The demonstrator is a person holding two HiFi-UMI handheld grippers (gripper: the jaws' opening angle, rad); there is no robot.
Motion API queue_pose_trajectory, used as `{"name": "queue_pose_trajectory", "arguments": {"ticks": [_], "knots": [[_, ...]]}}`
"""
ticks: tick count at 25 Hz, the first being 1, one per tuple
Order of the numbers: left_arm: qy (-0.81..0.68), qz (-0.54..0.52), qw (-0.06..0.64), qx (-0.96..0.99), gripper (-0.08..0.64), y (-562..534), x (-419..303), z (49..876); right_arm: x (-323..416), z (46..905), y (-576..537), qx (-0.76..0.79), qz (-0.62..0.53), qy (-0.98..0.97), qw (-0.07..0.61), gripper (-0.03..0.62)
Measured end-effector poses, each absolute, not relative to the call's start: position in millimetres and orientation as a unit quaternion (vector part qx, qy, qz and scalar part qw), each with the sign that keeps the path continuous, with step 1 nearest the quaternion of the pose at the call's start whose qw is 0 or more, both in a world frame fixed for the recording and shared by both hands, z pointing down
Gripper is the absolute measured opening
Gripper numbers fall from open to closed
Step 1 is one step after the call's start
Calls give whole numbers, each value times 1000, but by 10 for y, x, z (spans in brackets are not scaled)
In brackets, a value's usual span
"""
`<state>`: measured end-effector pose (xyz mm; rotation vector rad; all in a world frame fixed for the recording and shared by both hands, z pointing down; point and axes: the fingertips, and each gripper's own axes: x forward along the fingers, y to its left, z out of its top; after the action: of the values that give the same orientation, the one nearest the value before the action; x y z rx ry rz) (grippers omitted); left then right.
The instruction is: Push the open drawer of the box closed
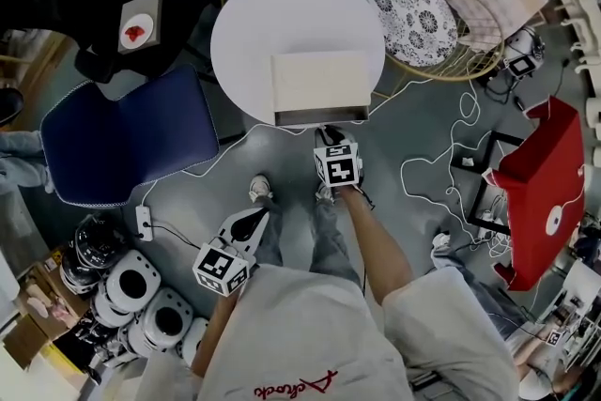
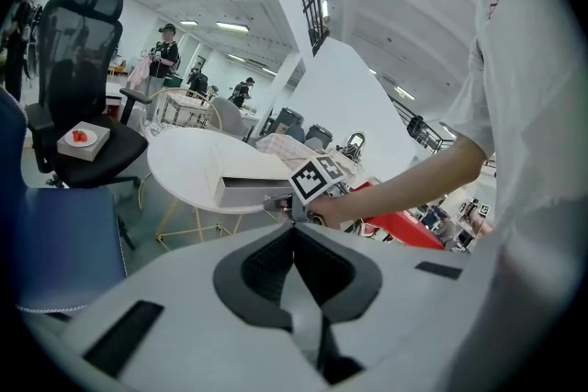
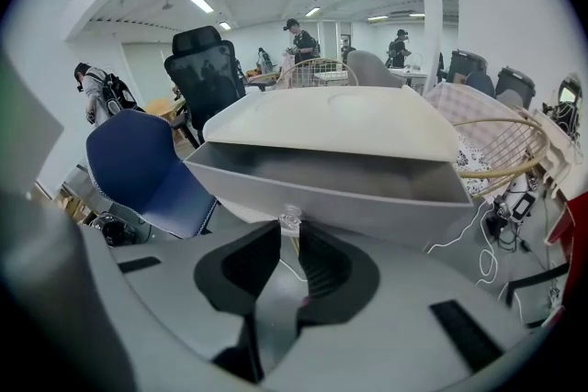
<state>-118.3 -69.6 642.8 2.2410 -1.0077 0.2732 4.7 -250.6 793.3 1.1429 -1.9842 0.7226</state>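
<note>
A cream box (image 1: 319, 75) sits on the round white table (image 1: 244, 42), and its grey drawer (image 1: 321, 115) is pulled out toward me. In the right gripper view the drawer front (image 3: 367, 197) fills the middle, with a small clear knob (image 3: 290, 218) on it. My right gripper (image 3: 291, 229) is closed on that knob at its fingertips; from above, the right gripper (image 1: 329, 134) is at the drawer's front edge. My left gripper (image 1: 258, 219) hangs low by my left leg, away from the table. Its jaws (image 2: 294, 228) are shut on nothing.
A blue chair (image 1: 122, 141) stands left of the table and a black office chair (image 1: 131, 23) behind it. Two wicker chairs (image 1: 423, 23) stand behind the table. White cables (image 1: 441, 174) trail over the floor toward a red stand (image 1: 545, 188). White round devices (image 1: 141, 296) lie at lower left.
</note>
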Motion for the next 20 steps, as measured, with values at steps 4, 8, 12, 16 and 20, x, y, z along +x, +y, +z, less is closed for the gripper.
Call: {"name": "queue_pose_trajectory", "arguments": {"ticks": [4,8,12,16,20], "knots": [[-389,103,330,854,12,-693,-1213,6418,30,7925,-2651,445,277,-771,362,72],[-394,104,331,851,12,-675,-1256,6427,9,7928,-2764,445,273,-773,361,72],[-397,104,330,850,12,-696,-1293,6425,-10,7934,-2878,445,270,-773,362,72],[-399,102,328,850,12,-706,-1319,6402,-13,7936,-2878,448,269,-773,359,72],[-398,103,327,851,12,-710,-1341,6376,-22,7927,-2877,451,269,-774,354,74]]}}
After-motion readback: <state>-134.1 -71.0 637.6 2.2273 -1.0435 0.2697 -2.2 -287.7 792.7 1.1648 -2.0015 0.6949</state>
